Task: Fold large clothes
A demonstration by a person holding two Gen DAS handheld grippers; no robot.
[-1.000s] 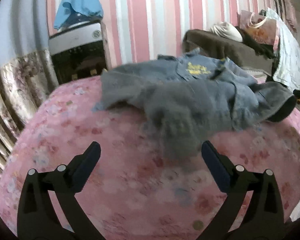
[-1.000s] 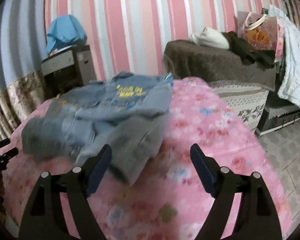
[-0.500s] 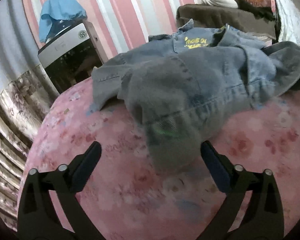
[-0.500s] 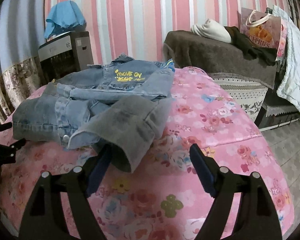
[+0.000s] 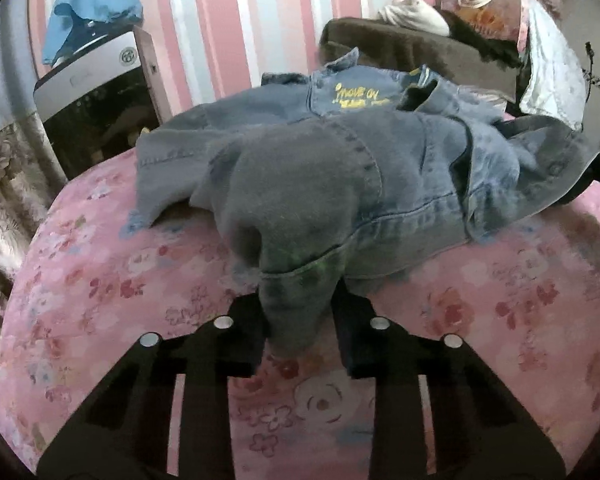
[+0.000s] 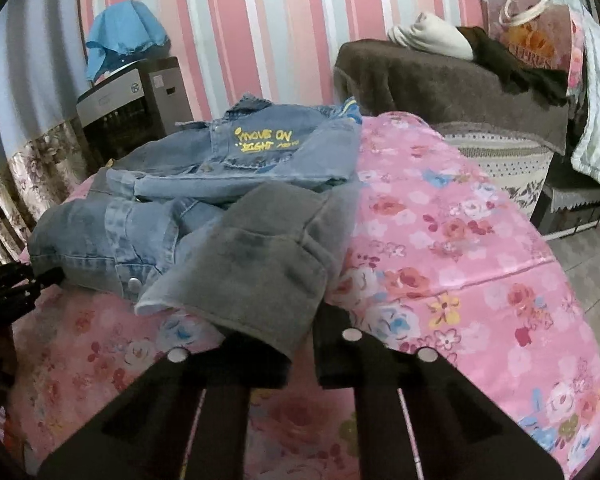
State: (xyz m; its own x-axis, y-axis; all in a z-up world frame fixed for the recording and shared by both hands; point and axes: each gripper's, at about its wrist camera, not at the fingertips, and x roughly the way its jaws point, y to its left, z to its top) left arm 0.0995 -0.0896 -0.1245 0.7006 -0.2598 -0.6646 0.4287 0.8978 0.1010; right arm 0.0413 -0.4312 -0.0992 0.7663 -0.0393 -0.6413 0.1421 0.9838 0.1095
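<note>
A blue denim jacket [image 5: 340,160] with yellow lettering and a grey lining lies crumpled on a pink floral bed [image 5: 120,280]. My left gripper [image 5: 298,332] is shut on a grey-blue corner of the jacket near its hem. The jacket also shows in the right wrist view [image 6: 220,184]. My right gripper [image 6: 300,352] is shut on the jacket's grey flap [image 6: 260,264] at its near edge. The left gripper [image 6: 16,284] shows at the far left of the right wrist view, at the jacket's other corner.
A black and silver appliance [image 5: 96,112] with a blue cloth [image 5: 92,0] on top stands at the back left by the striped wall. A brown covered couch [image 6: 440,80] with clothes and a bag [image 6: 532,40] stands at the back right. The bed edge [image 6: 560,280] drops to a tiled floor on the right.
Both grippers have moved forward to the jacket and shut on its near corners. Before, both were open and empty above the bed.
</note>
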